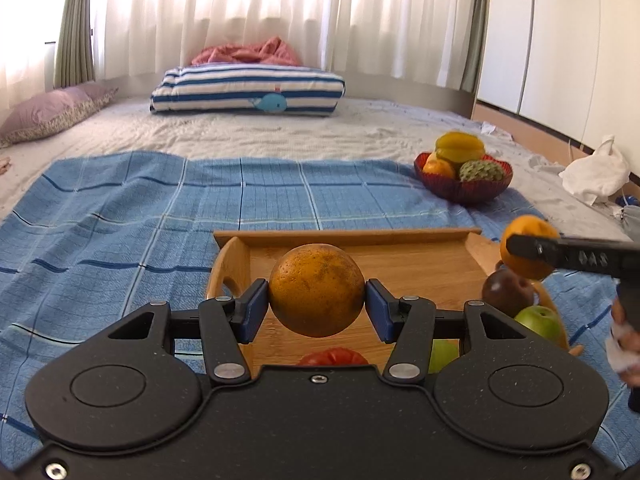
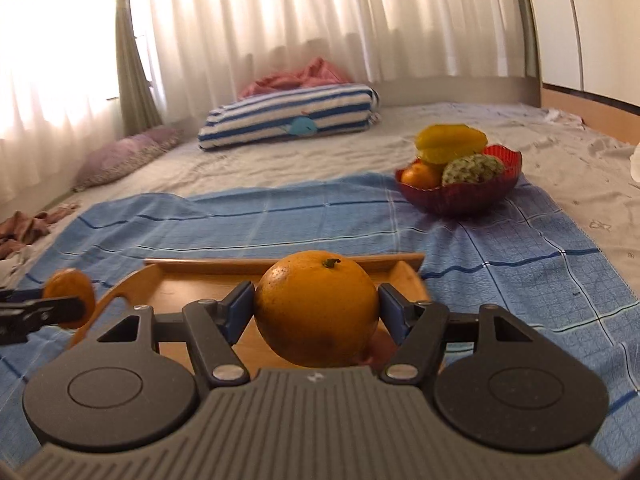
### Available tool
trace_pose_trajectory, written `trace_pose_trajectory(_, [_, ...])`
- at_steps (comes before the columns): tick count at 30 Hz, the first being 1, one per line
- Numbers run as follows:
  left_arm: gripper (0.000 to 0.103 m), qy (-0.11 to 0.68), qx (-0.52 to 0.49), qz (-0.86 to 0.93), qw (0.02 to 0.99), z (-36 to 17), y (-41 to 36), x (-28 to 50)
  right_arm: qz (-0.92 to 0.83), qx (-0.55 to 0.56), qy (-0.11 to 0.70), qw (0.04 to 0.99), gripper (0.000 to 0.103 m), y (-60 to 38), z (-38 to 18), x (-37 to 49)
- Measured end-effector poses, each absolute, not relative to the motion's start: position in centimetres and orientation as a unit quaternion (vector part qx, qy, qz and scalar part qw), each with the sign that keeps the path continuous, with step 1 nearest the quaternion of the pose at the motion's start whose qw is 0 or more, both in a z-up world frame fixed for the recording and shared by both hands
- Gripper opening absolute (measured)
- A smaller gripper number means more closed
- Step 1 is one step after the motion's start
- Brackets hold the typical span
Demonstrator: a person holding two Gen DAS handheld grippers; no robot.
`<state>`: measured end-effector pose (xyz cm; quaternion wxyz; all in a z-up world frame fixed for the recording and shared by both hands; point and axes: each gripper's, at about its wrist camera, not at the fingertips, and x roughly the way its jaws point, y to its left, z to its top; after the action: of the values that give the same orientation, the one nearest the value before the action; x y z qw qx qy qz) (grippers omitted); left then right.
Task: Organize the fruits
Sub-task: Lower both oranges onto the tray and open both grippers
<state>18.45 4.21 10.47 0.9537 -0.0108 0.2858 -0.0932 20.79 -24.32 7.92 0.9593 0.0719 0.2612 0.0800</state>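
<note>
the blue checked blanket (image 1: 120, 220) covers the near part of the bed, and on it sit the two places that matter: the wooden tray (image 1: 344, 236) close in, and the red bowl (image 1: 464, 192) farther off toward the right, well apart from the tray

the bowl already carries a starfruit (image 1: 460, 146), a scaly green fruit (image 1: 480, 170) and a small orange one, heaped near its rim, so room inside looks tight

the tray keeps a dark round fruit (image 1: 506, 292), green apples (image 1: 540, 320) and something red (image 1: 334, 358) at its near edge

the left gripper (image 1: 316, 304) pinches a dull, speckled orange (image 1: 316, 290) between its blue pads, lifted above the tray floor

the right gripper (image 2: 316, 314) clamps a brighter orange (image 2: 316, 312) with its stem up, also raised over the tray

the step appears to be carrying both oranges across to the bowl

to do it well, keep each squeeze steady, travel high enough to clear the tray wall, and bring one fruit in at a time so the grippers do not crowd each other

aim for the low gap beside the small orange rather than the top of the heap, lower until the fruit rests, then let go; dropped from height, a round orange would likely roll off onto the blanket
</note>
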Motion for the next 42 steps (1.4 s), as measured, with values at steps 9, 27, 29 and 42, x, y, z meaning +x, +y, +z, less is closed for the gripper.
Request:
trace_pose_trajectory(9, [0.051,0.331,-0.010,-0.088,0.939,8.0,4.0,22.3,0.042,0.019,0.302,0.952,0.069,-23.2,5.8,25.8])
trace_pose_trajectory(27, [0.051,0.356,0.011,-0.073,0.932,5.8,3.6,23.9,0.027,-0.003,0.328,0.944,0.069,-21.8,4.5,27.8])
trace_pose_trajectory(29, [0.051,0.358,0.012,-0.073,0.931,5.7,3.4,24.0,0.025,-0.010,0.332,0.943,0.069,-21.7,4.4,27.9])
trace_pose_trajectory(42, [0.051,0.367,0.011,-0.073,0.927,5.0,3.1,24.3,0.026,-0.019,0.353,0.935,0.068,-21.6,4.2,28.4])
